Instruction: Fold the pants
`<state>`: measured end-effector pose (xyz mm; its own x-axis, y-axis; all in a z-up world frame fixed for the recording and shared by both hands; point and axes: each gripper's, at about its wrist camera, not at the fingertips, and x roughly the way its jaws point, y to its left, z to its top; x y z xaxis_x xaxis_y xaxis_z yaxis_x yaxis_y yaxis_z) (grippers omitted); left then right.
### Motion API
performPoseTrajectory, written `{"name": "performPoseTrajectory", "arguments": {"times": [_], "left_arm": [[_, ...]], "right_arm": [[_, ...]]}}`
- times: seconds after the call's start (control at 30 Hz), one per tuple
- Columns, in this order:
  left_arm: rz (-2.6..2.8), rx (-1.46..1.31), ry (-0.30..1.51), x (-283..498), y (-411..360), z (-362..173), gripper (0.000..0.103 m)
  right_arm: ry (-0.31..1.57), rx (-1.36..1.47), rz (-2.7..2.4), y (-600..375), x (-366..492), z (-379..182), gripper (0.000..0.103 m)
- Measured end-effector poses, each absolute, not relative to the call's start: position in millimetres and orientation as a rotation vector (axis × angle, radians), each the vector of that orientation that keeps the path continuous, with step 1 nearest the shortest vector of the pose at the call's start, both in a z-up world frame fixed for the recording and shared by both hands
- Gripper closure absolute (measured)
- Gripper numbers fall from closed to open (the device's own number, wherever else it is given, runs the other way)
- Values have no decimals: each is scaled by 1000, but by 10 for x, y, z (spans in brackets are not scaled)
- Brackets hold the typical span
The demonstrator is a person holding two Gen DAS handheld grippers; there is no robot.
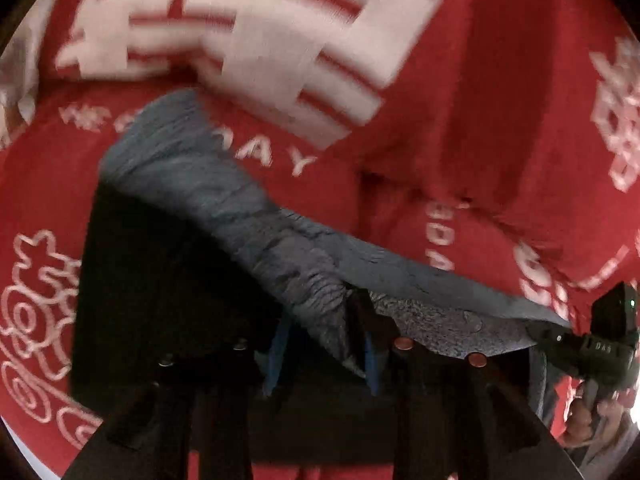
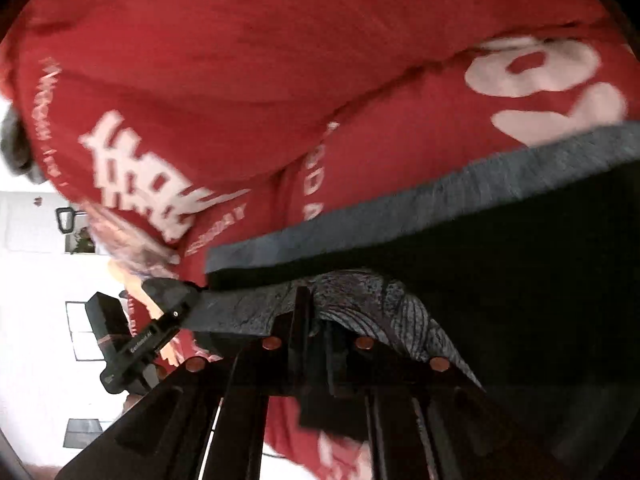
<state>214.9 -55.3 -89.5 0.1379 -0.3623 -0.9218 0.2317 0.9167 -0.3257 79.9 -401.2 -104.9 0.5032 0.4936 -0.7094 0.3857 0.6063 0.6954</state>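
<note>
The pants (image 1: 224,208) were dark grey and hung up in the air, over a red cloth (image 1: 460,120) with big white shapes and letters on it. The red cloth looked bumpy and soft, so it may have been a bed cover, but that was hard to tell.

The left gripper (image 1: 320,344) had its jaws closed tight on a bunched-up bit of the pants. The right gripper (image 2: 316,320) had its jaws closed on another bit of the same edge. The edge ran in a pulled line from one gripper to the other, and the rest of the pants hung down dark below it. In the right wrist view the left gripper could be seen off to the side, holding its end.

Both pictures were smeared, so the pants were likely being swung fast.

Here is what could go wrong. The cloth was thin in the jaws, and a fast swing could pull it out of one of them. Then that side would drop and the fold would be crooked. If the hanging part flopped the wrong way, it could land in a lump on the red cloth.
</note>
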Motion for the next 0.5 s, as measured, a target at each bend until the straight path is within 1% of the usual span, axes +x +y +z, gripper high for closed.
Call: {"name": "performPoseTrajectory", "arguments": {"times": [0.03, 0.1, 0.17, 0.2, 0.23, 0.27, 0.33, 0.4, 0.5], "left_arm": [[-408, -122, 1386, 2194, -566, -960, 69], [-385, -162, 1388, 2235, -531, -920, 69], [-369, -149, 1336, 2216, -459, -724, 68], [-355, -137, 1316, 2205, -410, -612, 64], [-337, -131, 1304, 2202, -370, -540, 43], [-314, -121, 1277, 2161, -331, -453, 33], [-319, -50, 1258, 2013, -404, -367, 33], [-340, 36, 1289, 1886, -575, -456, 33], [-340, 109, 1379, 1708, -825, -831, 33]], "right_arm": [[1126, 964, 60, -4048, 912, -1196, 88], [1146, 980, 63, -4088, 916, -1317, 85], [1131, 992, 113, -4075, 905, -1250, 70], [1124, 995, 146, -4058, 885, -1181, 51], [1123, 995, 164, -4047, 856, -1122, 41], [1115, 985, 194, -4016, 805, -1012, 41], [1104, 944, 254, -3921, 721, -859, 41], [1129, 923, 284, -3818, 674, -835, 41], [1217, 851, 256, -3696, 739, -1019, 41]]}}
